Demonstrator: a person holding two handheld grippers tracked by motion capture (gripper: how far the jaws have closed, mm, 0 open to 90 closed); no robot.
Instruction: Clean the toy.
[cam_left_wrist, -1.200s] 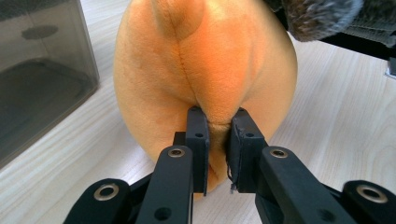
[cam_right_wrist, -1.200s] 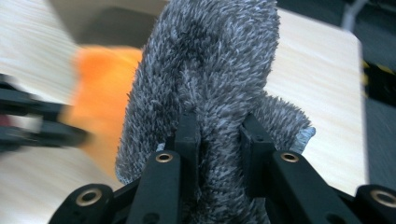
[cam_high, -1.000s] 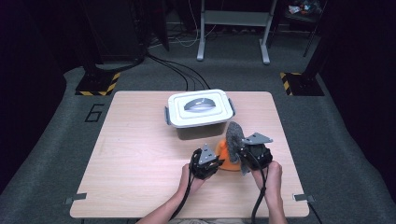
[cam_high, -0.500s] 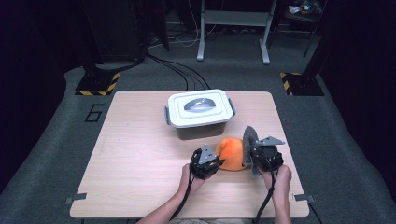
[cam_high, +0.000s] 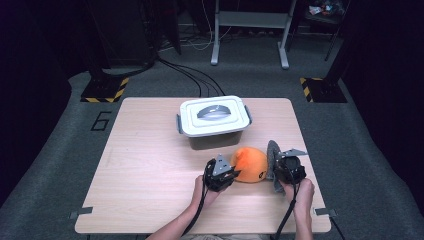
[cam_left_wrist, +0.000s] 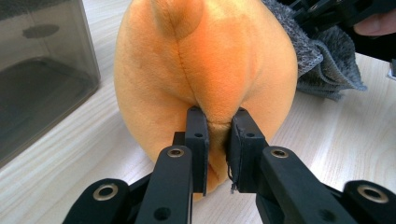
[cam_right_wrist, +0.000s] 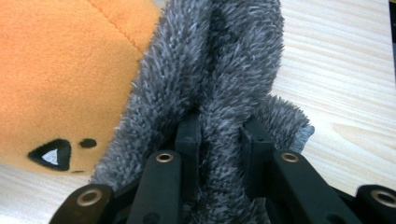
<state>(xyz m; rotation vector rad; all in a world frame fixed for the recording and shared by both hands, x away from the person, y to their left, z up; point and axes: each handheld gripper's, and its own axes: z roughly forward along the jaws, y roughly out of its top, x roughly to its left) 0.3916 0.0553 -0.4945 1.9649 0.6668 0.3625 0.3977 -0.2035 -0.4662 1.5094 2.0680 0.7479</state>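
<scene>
An orange plush toy (cam_high: 251, 163) with a grey fuzzy part (cam_high: 272, 159) lies on the wooden table (cam_high: 140, 165), just in front of a lidded box. My left gripper (cam_high: 231, 173) is shut on a fold of the toy's orange fabric (cam_left_wrist: 205, 70), its jaws pinching the seam. At the toy's right side my right gripper (cam_high: 276, 167) is shut on the grey fuzzy part (cam_right_wrist: 219, 79), which bulges between and around its jaws. Beside the grey fur the orange body (cam_right_wrist: 60, 70) carries a small black and white mark.
A grey plastic box with a white lid (cam_high: 213, 117) stands at the back middle of the table, close behind the toy; its translucent wall (cam_left_wrist: 37, 79) is at the left in the left gripper view. The table's right edge lies just beyond the right hand.
The toy has come down from a raised, stretched pose and now rests on the table. The right gripper moved right and down with the grey part; the left gripper stayed almost still.
</scene>
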